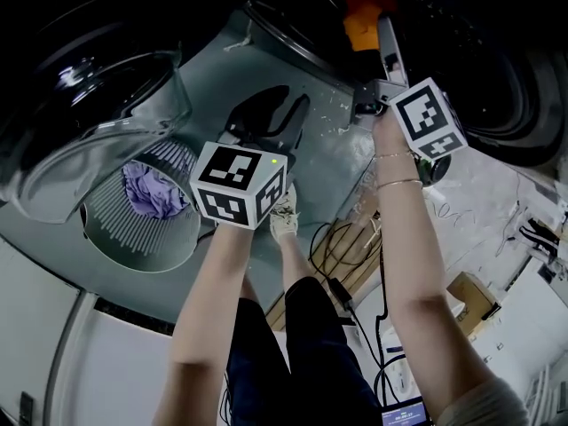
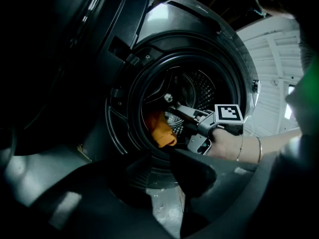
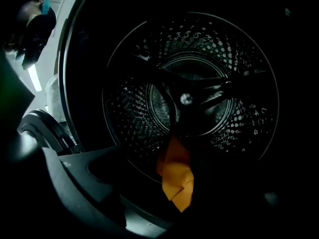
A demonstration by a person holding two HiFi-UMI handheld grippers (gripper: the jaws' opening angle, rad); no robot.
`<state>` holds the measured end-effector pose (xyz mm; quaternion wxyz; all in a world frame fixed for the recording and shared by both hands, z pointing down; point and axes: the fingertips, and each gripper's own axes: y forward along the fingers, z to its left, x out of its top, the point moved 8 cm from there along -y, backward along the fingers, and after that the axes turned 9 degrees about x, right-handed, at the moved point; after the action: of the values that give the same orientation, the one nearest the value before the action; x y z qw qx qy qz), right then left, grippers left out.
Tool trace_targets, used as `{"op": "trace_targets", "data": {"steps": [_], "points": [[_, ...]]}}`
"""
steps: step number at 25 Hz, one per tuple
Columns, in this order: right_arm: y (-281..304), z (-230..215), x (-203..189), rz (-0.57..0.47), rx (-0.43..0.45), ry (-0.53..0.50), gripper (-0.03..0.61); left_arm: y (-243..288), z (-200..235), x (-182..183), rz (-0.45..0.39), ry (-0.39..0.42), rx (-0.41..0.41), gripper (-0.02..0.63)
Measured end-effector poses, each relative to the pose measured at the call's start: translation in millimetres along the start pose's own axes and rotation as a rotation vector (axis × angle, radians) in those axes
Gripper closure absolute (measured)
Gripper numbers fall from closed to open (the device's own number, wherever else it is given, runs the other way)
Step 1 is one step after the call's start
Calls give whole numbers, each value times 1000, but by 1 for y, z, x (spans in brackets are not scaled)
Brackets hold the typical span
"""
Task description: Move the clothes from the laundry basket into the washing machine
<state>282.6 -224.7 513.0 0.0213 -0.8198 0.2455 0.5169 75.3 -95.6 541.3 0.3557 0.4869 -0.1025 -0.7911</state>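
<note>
The washing machine's drum [image 3: 192, 93] gapes dark in front of me. An orange cloth [image 3: 175, 176] hangs just inside its front lip, also seen as the orange cloth [image 2: 160, 128] and orange cloth [image 1: 362, 20]. My right gripper [image 1: 379, 27] reaches into the drum mouth; right gripper [image 2: 174, 114] stands open beside the cloth, its pads not pressing it. My left gripper [image 1: 266, 114] is open and empty, held back from the machine. The white round laundry basket [image 1: 124, 238] at the left holds a purple garment [image 1: 151, 189].
The machine's glass door [image 1: 98, 122] is swung open over the basket. Cables [image 1: 342, 256] and a cardboard box [image 1: 470, 300] lie on the floor by the person's legs and shoe [image 1: 284, 216]. White slatted panels [image 2: 271, 59] stand to the right of the machine.
</note>
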Motion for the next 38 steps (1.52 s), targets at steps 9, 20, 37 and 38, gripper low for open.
{"op": "trace_targets", "data": {"steps": [9,20,37,38], "points": [[-46,97,-13,72,184,-54,285,-67,0,3,-26,-3,22,499],[-111,256,-73,390,553,-239,552,-210,44,-23,-77,-151,216,502],[-136,374,-258,888,889,-218,552,-301,195,-166,-12,-434,650,487],[-135,373,-267,900,879,-216,552,-299,204,-175,7,-458,664,469]]}}
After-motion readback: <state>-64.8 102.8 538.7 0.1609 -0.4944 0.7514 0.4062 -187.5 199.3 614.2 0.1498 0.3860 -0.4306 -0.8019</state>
